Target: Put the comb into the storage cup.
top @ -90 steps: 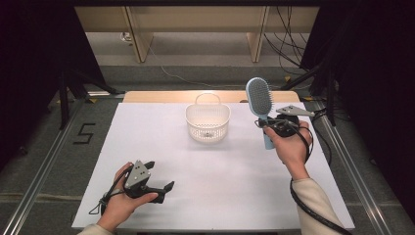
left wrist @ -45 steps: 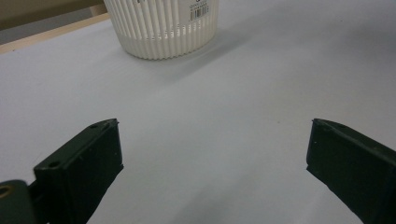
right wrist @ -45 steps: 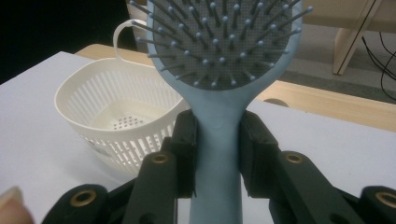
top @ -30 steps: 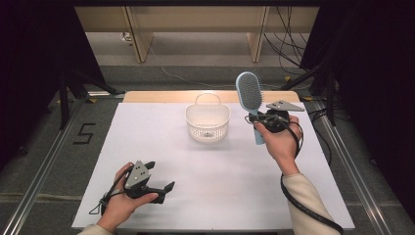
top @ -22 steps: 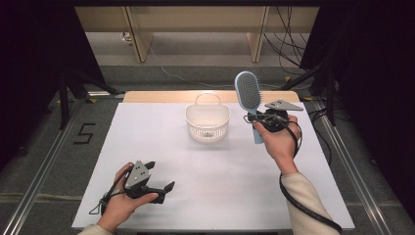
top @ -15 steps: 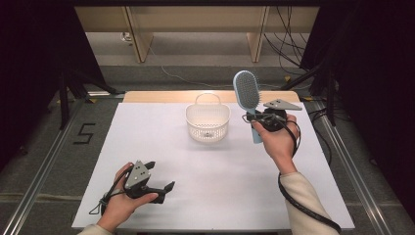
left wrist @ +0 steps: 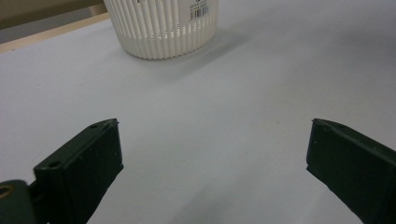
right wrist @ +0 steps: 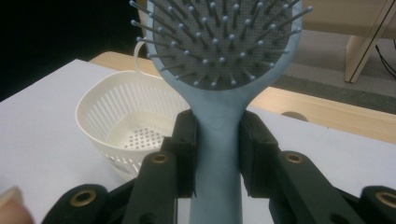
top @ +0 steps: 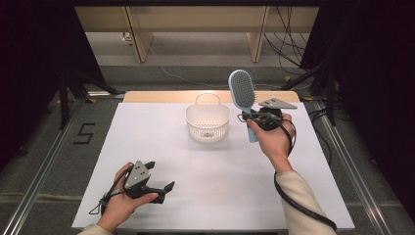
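Likely light and stiff, the blue paddle hairbrush [right wrist: 219,88] stands upright between the right gripper's [right wrist: 217,154] fingers [right wrist: 187,149] — clamped on its smooth neck, a sound though slippery hold — just right of the empty white slotted basket [top: 207,123], while the left gripper [left wrist: 210,163] rests gaping, nothing between its fingers.

White-topped table [top: 161,147] with a pale wooden strip [top: 161,96] along its far edge, grey carpeted floor [top: 44,161] marked with a black number five [top: 84,133], metal rails [top: 41,169] either side, wooden furniture legs [top: 138,32] beyond, loose cables [top: 288,29], dark curtains [top: 29,54] flanking
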Demonstrator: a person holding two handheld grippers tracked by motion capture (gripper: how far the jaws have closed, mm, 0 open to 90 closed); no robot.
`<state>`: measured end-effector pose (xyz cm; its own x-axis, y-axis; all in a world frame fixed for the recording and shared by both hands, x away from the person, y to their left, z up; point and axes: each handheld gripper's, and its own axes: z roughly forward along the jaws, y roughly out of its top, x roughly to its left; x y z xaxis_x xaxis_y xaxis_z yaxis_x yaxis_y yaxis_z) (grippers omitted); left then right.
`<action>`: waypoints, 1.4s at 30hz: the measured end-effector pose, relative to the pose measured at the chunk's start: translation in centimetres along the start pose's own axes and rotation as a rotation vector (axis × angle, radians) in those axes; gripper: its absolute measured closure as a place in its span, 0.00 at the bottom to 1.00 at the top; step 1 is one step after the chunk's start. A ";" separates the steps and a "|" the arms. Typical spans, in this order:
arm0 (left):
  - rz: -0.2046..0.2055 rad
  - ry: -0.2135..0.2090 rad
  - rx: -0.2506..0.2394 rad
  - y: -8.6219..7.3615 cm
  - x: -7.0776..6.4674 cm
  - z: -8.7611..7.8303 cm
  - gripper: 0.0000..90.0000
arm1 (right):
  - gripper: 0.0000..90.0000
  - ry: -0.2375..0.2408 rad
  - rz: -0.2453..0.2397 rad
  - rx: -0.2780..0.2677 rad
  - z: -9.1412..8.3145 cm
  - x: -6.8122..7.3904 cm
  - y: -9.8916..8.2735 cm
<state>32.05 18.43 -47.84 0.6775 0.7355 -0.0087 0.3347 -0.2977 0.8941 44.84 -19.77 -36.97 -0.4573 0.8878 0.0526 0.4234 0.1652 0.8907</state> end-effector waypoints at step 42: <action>-0.001 -0.001 -0.001 0.0 0.0 0.0 0.03 | 0.79 0.017 -0.008 -0.010 1.0 0.9 0.5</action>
<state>32.06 18.44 -47.87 0.6780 0.7350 -0.0105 0.3351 -0.2963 0.8944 45.40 -18.47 -36.89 -0.4737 0.8791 0.0530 0.4116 0.1678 0.8958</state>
